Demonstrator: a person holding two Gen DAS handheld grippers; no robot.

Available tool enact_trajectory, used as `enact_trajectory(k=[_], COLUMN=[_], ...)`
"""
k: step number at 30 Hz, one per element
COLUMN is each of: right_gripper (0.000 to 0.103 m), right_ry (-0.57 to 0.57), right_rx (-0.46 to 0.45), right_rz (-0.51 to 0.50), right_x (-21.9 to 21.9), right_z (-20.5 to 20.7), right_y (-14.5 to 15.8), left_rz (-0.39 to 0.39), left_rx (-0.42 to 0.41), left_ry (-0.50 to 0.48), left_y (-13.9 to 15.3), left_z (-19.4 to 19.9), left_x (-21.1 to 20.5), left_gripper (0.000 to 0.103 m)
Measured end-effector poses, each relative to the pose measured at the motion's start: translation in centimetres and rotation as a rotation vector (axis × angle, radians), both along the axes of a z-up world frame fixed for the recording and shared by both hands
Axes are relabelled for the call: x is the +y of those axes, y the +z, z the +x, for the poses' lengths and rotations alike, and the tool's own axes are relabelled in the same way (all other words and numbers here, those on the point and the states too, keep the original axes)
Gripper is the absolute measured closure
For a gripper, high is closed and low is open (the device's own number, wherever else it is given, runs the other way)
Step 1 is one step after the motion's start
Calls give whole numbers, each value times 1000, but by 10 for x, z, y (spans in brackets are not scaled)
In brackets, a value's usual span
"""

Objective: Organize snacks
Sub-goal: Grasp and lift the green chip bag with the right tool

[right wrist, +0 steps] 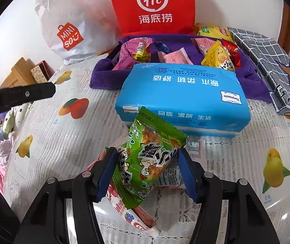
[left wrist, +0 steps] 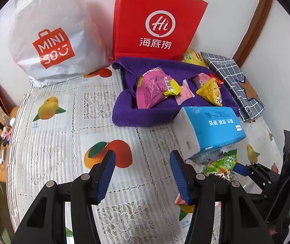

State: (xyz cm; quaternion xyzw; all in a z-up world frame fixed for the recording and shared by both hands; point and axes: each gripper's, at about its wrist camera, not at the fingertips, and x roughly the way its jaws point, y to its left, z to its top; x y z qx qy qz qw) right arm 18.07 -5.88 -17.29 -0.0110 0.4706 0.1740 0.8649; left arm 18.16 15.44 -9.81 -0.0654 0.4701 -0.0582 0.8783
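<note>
Snacks lie in two places: several already sit in the purple cloth basket (right wrist: 252, 81), while a green packet (right wrist: 153, 158) stands between the fingers of the right gripper (right wrist: 147, 172), whose blue pads appear to clasp its sides. Carrying it well probably means lifting high enough to clear the blue tissue pack (right wrist: 183, 99), which lies directly between packet and basket. More packets, a pink wrapper (right wrist: 124, 209) among them, wait underneath. The left gripper (left wrist: 142, 174) hovers empty and parted over the fruit-print tablecloth (left wrist: 49, 142). A red bag (right wrist: 153, 6) stands behind.
</note>
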Motion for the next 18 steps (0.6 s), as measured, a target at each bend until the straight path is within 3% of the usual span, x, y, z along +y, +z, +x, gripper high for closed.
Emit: enact_trajectory(k=[18], right_gripper=[47], right_ry=[19], right_rx=[-7], right_rz=[82], right_x=[-5], right_z=[-3], right_y=[9], left_rz=[5], left_rx=[33], left_ry=[7], left_y=[-15], left_z=[-6], left_x=[-1], left_gripper=[50])
